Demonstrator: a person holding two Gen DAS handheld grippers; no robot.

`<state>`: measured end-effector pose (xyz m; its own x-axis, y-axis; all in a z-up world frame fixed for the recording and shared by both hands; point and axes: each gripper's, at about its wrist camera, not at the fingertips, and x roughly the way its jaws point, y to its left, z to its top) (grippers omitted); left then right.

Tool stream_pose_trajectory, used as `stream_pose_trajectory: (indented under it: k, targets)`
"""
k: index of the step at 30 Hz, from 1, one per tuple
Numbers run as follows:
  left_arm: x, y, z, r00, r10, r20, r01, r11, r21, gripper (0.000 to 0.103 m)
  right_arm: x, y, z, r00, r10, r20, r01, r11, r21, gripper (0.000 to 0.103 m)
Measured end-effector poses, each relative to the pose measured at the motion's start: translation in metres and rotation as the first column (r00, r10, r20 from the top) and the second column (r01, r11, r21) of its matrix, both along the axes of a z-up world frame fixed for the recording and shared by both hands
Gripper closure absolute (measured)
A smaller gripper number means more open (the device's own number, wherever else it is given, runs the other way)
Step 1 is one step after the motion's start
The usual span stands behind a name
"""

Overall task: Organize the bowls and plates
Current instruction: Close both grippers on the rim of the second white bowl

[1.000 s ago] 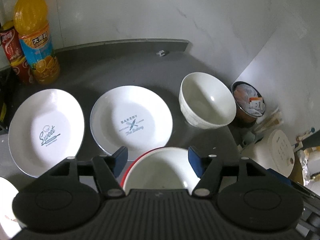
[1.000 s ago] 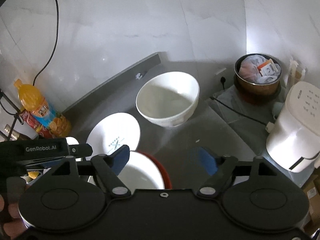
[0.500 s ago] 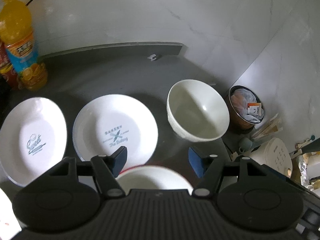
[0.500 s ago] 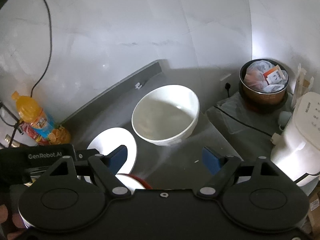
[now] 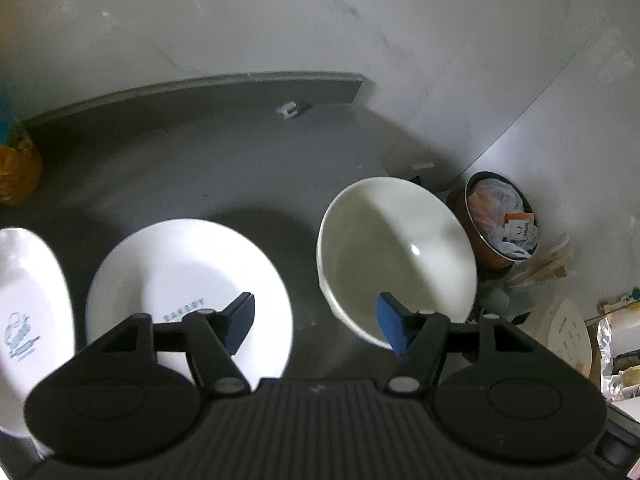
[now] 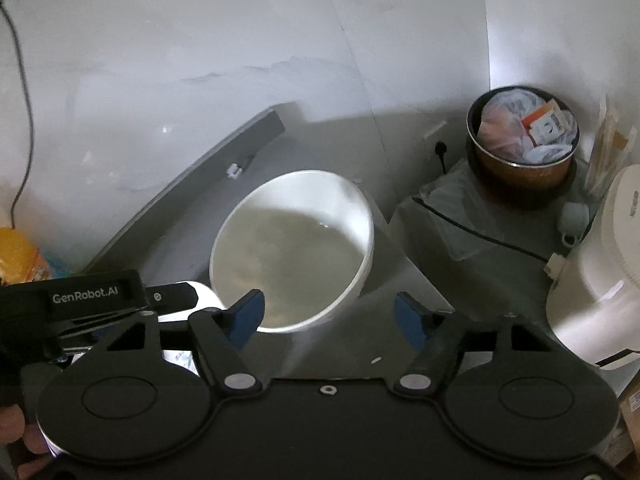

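Right now both grippers hover over a dark grey counter set against a pale marbled wall. The left gripper has its blue-padded fingers spread wide apart with nothing between them; one finger sits over the plate printed with "BAKERY", the other over the near rim of the deep white bowl. A second plate with a blue drawing lies just left of the first, cut off by the edge of view. The right gripper is likewise spread and empty, its left finger overlapping the bowl's near rim. Beyond the counter's end stand a brown bin stuffed with rubbish and a white appliance. An orange drink bottle stands at the far left.
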<state>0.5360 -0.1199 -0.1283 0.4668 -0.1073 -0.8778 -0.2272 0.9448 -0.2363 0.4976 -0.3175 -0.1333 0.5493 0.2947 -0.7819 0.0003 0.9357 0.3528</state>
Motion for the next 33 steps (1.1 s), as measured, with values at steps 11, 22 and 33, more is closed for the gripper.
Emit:
stream_pose_trajectory:
  k: [11,22,33]
  targets:
    - [0.035,0.001,-0.035,0.997,-0.021,-0.072,0.02,1.0,-0.008,0.058,0.033,0.0,-0.031,0.997,-0.005,-0.074,0.007,1.0,0.022,0.053]
    - [0.052,-0.008,-0.059,0.992,-0.038,-0.118,0.034,0.999,-0.04,0.089,0.051,0.0,-0.054,0.992,-0.016,-0.126,0.02,0.999,0.026,0.072]
    - [0.034,-0.007,-0.043,0.997,-0.008,-0.073,0.005,0.999,-0.045,0.092,0.037,-0.001,-0.037,0.998,0.015,-0.066,-0.013,0.999,0.036,0.082]
